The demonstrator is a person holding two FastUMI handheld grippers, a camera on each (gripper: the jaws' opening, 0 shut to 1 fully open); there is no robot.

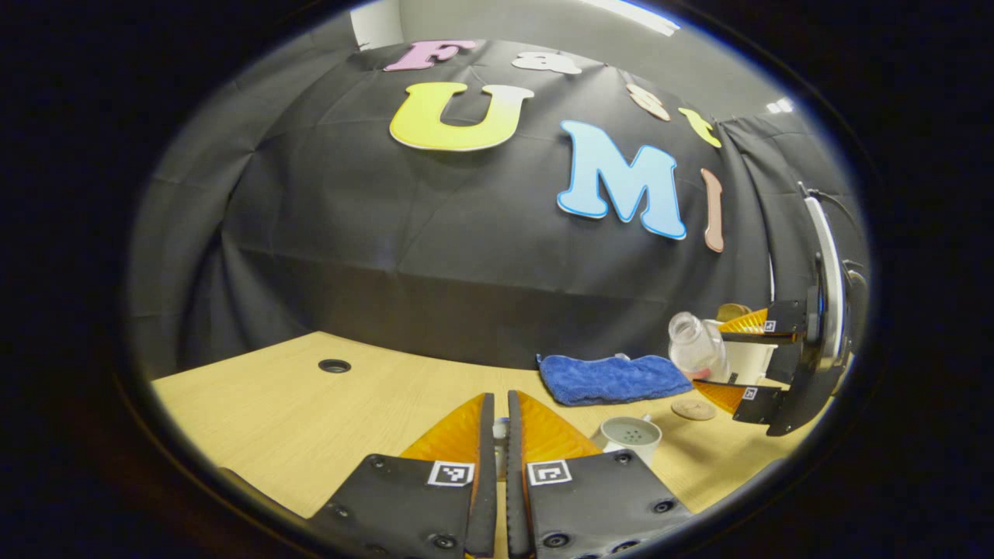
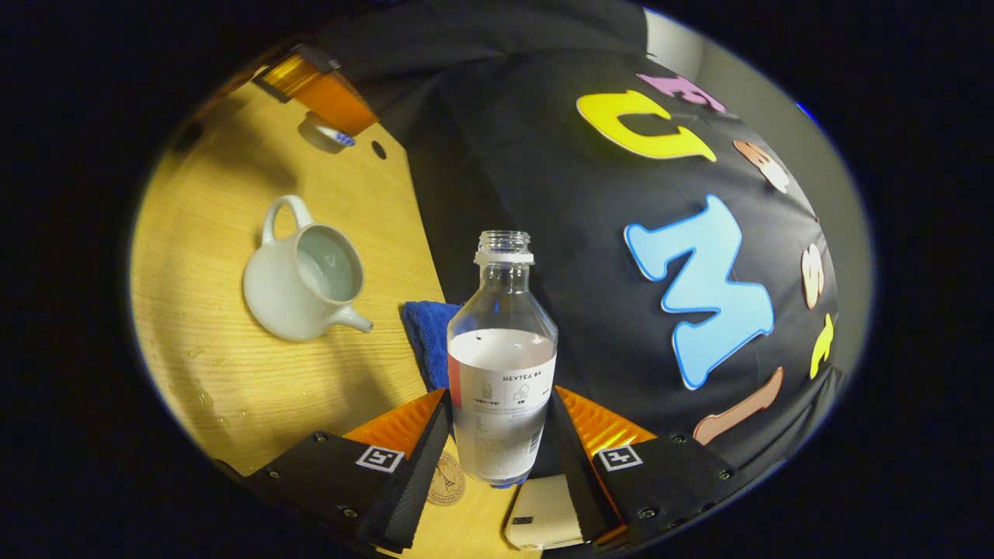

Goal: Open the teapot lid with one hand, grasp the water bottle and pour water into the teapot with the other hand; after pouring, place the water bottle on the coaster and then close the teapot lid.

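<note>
in the right gripper view the right gripper [image 2: 497, 435] is pinching the water bottle [image 2: 502, 365], one finger pressing on each side of its labelled lower body. the bottle is standing uncapped in the grip, its open neck pointing up in this view, with water reaching a little above the top of the label. the teapot [image 2: 304, 283] is sitting on the wooden table [image 2: 233, 373] with its lid off, its open mouth showing water inside, its spout pointing toward a blue cloth [image 2: 425, 341] and its handle on the far side from the spout. small water drops are lying on the table near the teapot. the coaster [image 2: 447, 480] is lying on the table just behind the left-hand finger in this view, below the bottle's base, and a pale rectangular object [image 2: 543, 516] is sitting beside it. in the left gripper view the left gripper [image 1: 499, 419] is hovering above the table with its fingers pressed nearly together, a small white and blue piece, apparently the teapot lid [image 1: 501, 435], showing in the narrow gap between them. the same lid is showing under the left gripper's fingers at the top of the right gripper view.
</note>
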